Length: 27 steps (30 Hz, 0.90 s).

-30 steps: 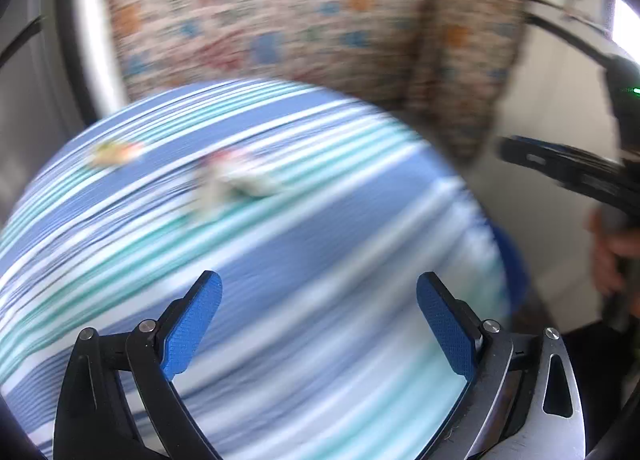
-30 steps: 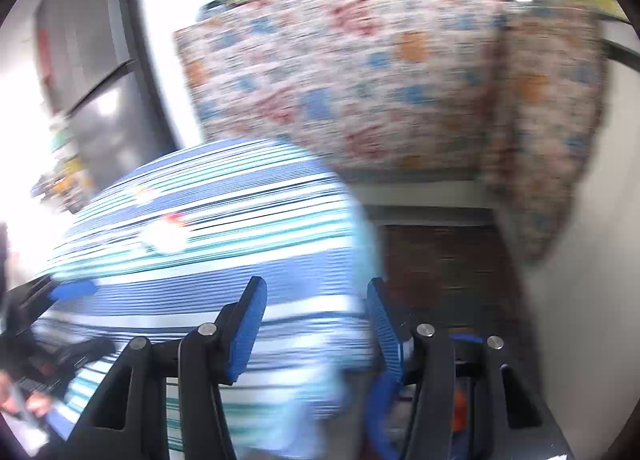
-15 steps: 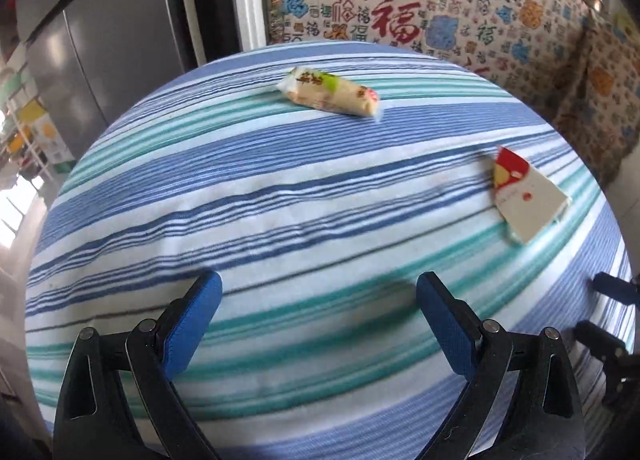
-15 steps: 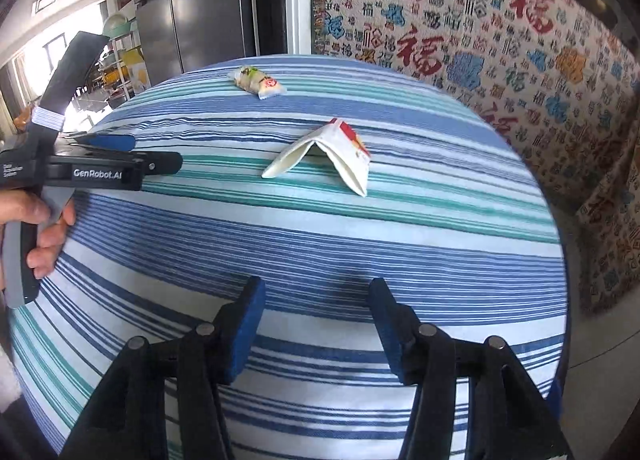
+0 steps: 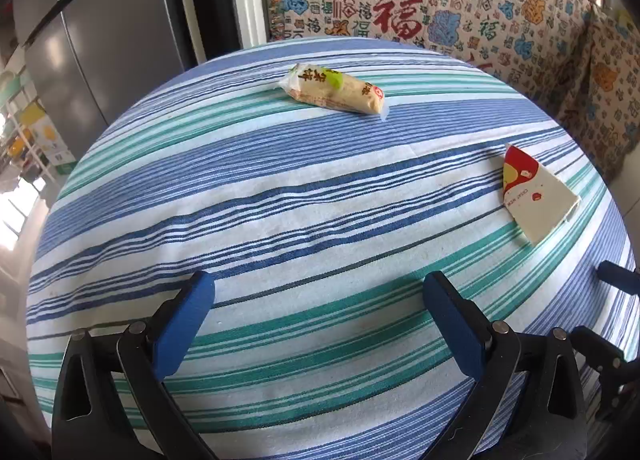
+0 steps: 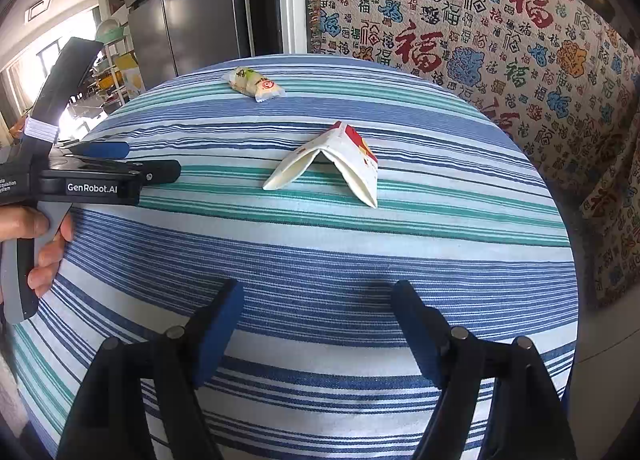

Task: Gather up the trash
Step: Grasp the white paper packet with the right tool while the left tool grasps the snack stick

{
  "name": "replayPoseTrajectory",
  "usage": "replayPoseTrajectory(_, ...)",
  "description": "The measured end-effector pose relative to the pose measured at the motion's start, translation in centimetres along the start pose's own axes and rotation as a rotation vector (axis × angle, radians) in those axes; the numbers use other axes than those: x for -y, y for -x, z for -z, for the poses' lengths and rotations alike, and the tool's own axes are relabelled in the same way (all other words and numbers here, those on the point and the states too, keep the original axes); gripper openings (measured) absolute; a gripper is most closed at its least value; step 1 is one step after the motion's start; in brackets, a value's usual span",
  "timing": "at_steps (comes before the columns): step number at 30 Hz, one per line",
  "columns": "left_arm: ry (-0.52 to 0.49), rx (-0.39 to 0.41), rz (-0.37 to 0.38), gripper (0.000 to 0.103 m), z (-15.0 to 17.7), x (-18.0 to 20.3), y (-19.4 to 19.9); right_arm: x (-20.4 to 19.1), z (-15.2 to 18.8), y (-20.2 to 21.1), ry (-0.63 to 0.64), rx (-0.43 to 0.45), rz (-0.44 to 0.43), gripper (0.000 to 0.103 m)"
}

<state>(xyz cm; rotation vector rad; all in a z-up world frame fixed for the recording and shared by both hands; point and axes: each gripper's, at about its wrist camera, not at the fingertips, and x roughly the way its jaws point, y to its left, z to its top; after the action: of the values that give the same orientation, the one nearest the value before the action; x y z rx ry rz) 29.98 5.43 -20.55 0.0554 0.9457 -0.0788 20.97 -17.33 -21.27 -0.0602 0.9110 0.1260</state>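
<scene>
Two scraps of trash waiting on the striped tablecloth (image 5: 280, 195), nothing picked up yet.
Left gripper (image 5: 318, 310) spread wide and empty; right gripper (image 6: 318, 312) just been opening, nothing between its jaws. Snack wrapper (image 5: 336, 89) near the far edge: probably light, crinkly, slippery. Folded paper carton (image 6: 332, 163) tented mid-table: likely stiff, best pinched across its raised ridge. Open cloth all round both.

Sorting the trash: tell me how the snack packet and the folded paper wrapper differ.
The snack packet is a plump sealed tube lying flat at the table's far side; the folded paper wrapper is empty, creased and propped like a tent, nearer the grippers. Both rest untouched on the striped tablecloth.
</scene>
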Motion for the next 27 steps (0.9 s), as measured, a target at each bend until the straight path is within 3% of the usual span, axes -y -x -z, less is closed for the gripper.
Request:
replayPoseTrajectory(4, 0.001, 0.001, -0.002, 0.102, 0.1, 0.0, 0.0, 0.0, -0.2, 0.0, -0.005, -0.007, 0.005, 0.081)
replayPoseTrajectory(8, 0.001, 0.001, -0.002, 0.102, 0.1, 0.0, 0.1, 0.2, -0.6, -0.4, -0.018, -0.022, 0.007, 0.092)
replayPoseTrajectory(11, 0.002, 0.001, -0.003, 0.102, 0.1, 0.1, 0.1, 0.6, -1.4, -0.9, -0.044, -0.046, 0.024, 0.094)
replayPoseTrajectory(14, 0.002, 0.001, -0.003, 0.102, 0.1, 0.1, 0.1, 1.5, -2.6, 0.7, -0.127, 0.033, -0.013, 0.094)
replayPoseTrajectory(17, 0.002, 0.002, -0.003, 0.102, 0.2, 0.1, 0.1, 1.5, -4.6, 1.3, -0.149, 0.086, 0.005, 0.094)
replayPoseTrajectory(21, 0.003, 0.002, -0.003, 0.102, 0.2, 0.1, 0.1, 0.9, -6.9, -2.4, -0.164, 0.005, -0.013, 0.094)
replayPoseTrajectory(22, 0.004, 0.002, -0.002, 0.103, 0.1, 0.1, 0.0, 0.7, -7.1, -3.4, -0.160, -0.014, -0.009, 0.092)
replayPoseTrajectory(26, 0.031, -0.001, -0.011, 0.102, -0.1, 0.0, 0.3, 1.0, -7.2, -4.6, -0.154, -0.017, 0.032, 0.039)
replayPoseTrajectory(27, 0.052, 0.001, -0.002, 0.102, -0.4, 0.0, 0.5, 1.3, -7.1, -4.3, -0.165, -0.014, 0.019, 0.036)
